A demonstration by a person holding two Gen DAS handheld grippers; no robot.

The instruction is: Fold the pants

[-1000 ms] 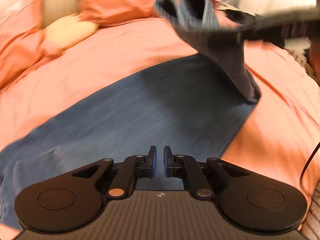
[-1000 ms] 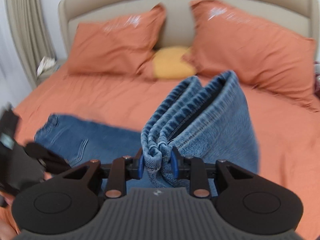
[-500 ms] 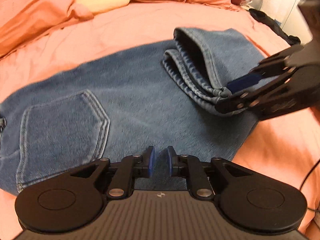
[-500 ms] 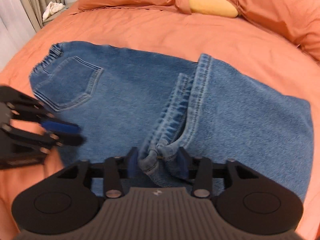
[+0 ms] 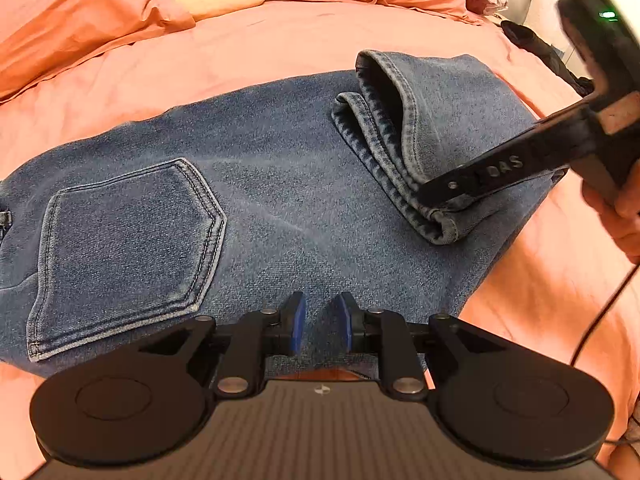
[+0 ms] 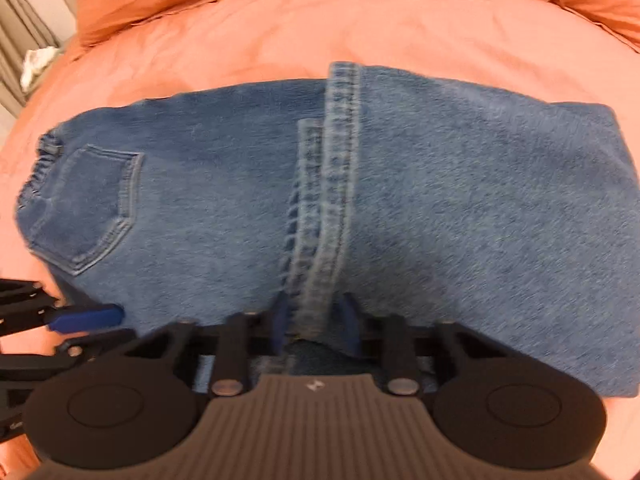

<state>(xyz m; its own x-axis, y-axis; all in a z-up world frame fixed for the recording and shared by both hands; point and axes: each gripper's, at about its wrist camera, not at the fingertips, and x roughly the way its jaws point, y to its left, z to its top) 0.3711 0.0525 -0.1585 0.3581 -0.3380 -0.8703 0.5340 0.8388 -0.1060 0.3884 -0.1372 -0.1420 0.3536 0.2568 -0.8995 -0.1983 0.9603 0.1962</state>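
The right gripper [image 6: 314,330] had its blue pads spread a little around the stacked leg hems [image 6: 320,216] of the blue denim pants [image 6: 224,216]; whether they pinched or had just let go, the blur hid. The hems lay ahead of its fingers, probably brought there to halve the length. The left gripper [image 5: 320,326] hovered with its fingers slightly parted and empty, the stitched back pocket [image 5: 124,252] ahead-left. Only its view showed the hems gaping open on the orange bedspread [image 5: 280,36].

folded pants [image 5: 280,184] on bed [image 5: 280,36]
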